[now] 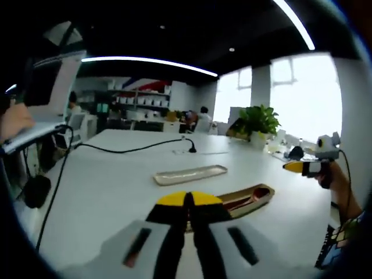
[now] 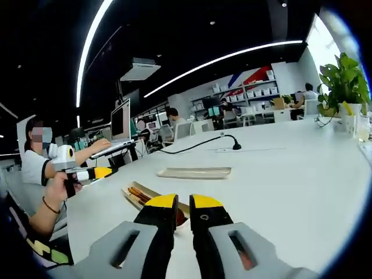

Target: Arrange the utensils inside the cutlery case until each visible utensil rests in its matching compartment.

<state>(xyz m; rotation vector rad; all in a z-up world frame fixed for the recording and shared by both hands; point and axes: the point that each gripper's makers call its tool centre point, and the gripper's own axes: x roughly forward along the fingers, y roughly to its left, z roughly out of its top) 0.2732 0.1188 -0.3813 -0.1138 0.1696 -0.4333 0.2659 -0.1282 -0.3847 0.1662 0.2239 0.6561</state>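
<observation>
The white table (image 1: 116, 180) spreads wide in front of me, with a black cable (image 1: 133, 149) trailing across its far part and a potted plant (image 1: 258, 122) near the window side. Two long pieces lie on it, near each other but apart: the flat pale lid (image 1: 190, 174) farther off, and the cutlery case (image 1: 251, 199) closer to my grippers.

In the right gripper view the cutlery case (image 2: 145, 196) has dark, reddish utensils (image 2: 139, 194) lying lengthwise in it. From this low angle I can't tell how many there are or whether each sits in its own compartment, so I judge the sorting unconfirmed rather than finished.

My left gripper (image 1: 189, 199) hangs above the table just short of the case, its yellow-tipped jaws pressed together with nothing between them. My right gripper (image 2: 177, 203) hovers near the case too, jaws nearly together with a slim gap and nothing held.

No utensil lies loose on the table that I can see. What is left, I reckon, is checking the compartments and shifting any piece that lies wrong.
</observation>
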